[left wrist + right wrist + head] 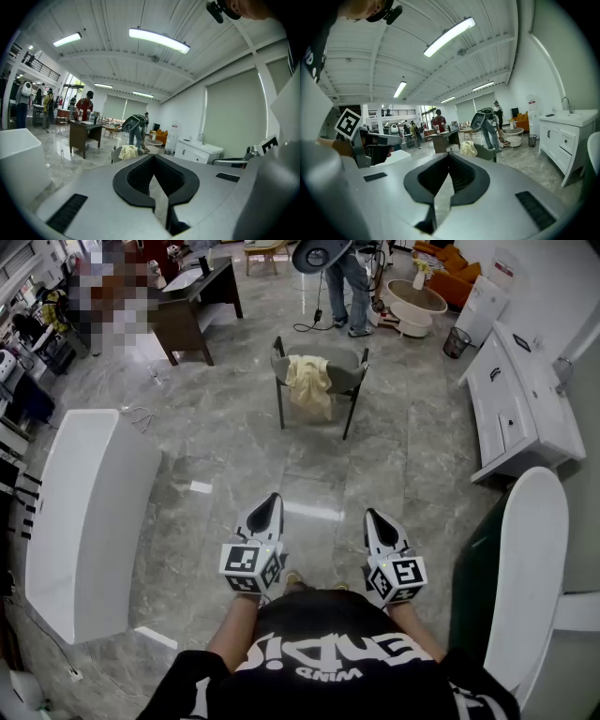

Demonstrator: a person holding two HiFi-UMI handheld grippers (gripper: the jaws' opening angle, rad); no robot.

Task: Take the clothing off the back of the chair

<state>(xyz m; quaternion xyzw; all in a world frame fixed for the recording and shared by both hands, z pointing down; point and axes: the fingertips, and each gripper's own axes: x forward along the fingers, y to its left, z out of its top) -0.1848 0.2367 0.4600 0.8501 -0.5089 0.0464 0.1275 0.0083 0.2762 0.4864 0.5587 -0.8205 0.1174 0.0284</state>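
A cream garment (pixel 307 382) hangs over the back of a grey chair (pixel 346 379) on dark legs, standing on the marble floor well ahead of me. Both grippers are held low in front of my body, far short of the chair. My left gripper (pixel 271 501) is shut with nothing between its jaws, and my right gripper (pixel 373 516) is shut and empty too. In the left gripper view the garment (pixel 127 151) shows small beyond the closed left gripper (pixel 153 157). The right gripper view shows the garment (pixel 468 148) on the chair (pixel 486 153) past the closed right gripper (pixel 449 154).
A long white table (pixel 84 521) stands at my left and a white cabinet (pixel 525 399) at the right. A dark desk (pixel 192 306) is at the back left. A person (pixel 349 287) bends over behind the chair, near a round white table (pixel 415 301) and a bin (pixel 457 341).
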